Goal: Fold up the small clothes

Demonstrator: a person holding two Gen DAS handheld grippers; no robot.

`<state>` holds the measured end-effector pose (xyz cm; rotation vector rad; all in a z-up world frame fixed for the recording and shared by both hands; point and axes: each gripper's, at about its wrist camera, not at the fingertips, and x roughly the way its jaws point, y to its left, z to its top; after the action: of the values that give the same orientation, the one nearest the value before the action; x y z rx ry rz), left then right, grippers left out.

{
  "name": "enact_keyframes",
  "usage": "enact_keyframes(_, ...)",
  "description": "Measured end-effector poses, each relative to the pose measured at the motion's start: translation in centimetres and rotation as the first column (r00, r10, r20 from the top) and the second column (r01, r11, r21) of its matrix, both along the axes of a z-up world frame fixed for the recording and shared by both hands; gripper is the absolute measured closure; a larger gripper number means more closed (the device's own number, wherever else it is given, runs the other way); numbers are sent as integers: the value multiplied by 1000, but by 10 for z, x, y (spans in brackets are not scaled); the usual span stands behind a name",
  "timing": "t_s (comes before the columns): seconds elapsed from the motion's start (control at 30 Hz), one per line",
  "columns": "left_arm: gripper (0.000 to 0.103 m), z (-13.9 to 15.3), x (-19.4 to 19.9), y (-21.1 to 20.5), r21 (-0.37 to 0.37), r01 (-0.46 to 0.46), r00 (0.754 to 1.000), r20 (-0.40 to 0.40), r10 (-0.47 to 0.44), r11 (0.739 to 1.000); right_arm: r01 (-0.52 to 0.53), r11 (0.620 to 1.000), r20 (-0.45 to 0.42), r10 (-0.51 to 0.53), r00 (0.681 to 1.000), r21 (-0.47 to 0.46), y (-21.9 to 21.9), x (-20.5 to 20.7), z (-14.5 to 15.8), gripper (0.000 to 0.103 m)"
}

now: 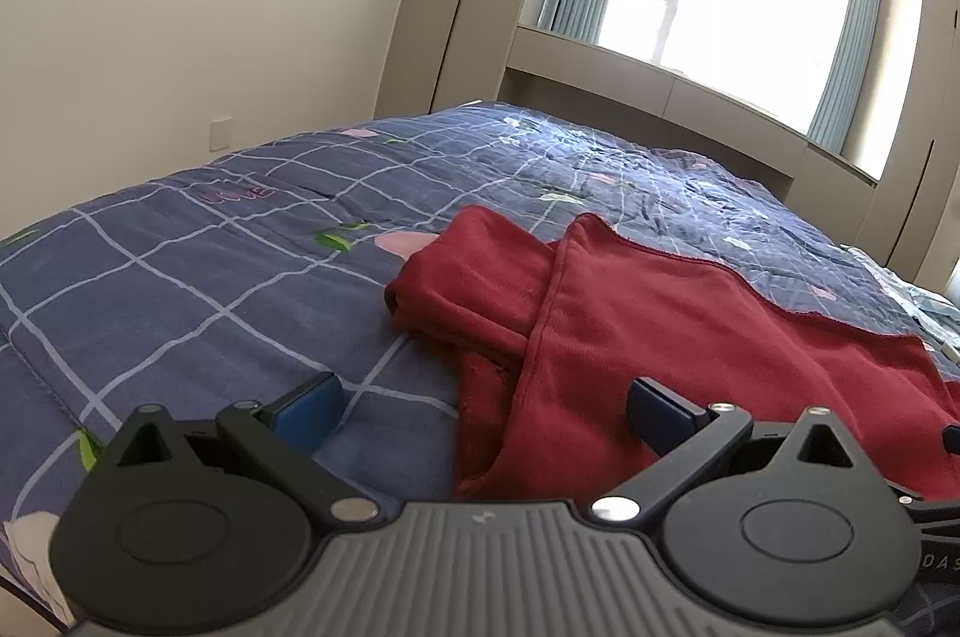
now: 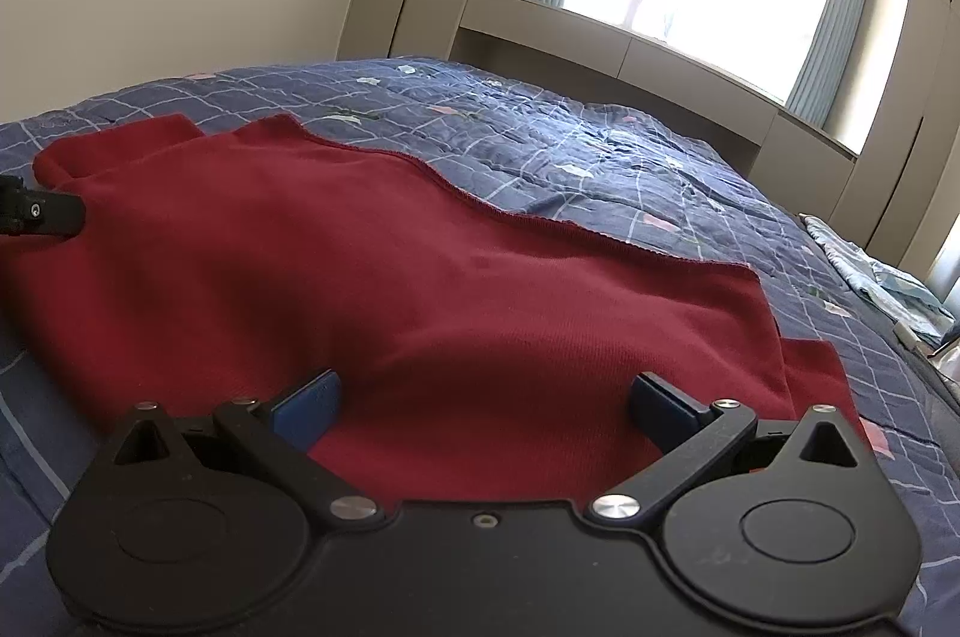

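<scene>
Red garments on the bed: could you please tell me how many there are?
1. A single red garment lies spread on the blue checked quilt, just ahead of both open grippers. A pale crumpled fabric at the far right edge may be other clothing.

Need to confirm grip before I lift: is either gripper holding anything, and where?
Nothing is held. The left gripper and right gripper are both open, over the dark red knit garment.

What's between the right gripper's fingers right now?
In the right wrist view, the right gripper is open, and only the red garment lies between its fingers, flat on the blue checked quilt.
</scene>
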<state>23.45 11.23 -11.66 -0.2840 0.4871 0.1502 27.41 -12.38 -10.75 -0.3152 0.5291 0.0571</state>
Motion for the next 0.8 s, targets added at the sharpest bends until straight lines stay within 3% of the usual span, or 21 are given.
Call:
enact_keyframes(0.27,0,3,-9,3,-31,-24,1000,-2,24,999,-1,1000,-6,1,1000,20,-3,0,1,0)
enact_keyframes(0.53,0,12,-34,14,-183,-87,995,-57,78,979,-3,999,-15,4,1000,51,-7,1,2,0)
enact_keyframes(0.63,0,12,-35,13,-182,-94,994,-70,82,979,-4,998,-17,5,1000,59,-8,2,1,0)
enact_keyframes(0.8,0,11,-27,-2,-90,-85,991,-115,74,992,-5,998,-19,6,1000,70,-10,2,1,0)
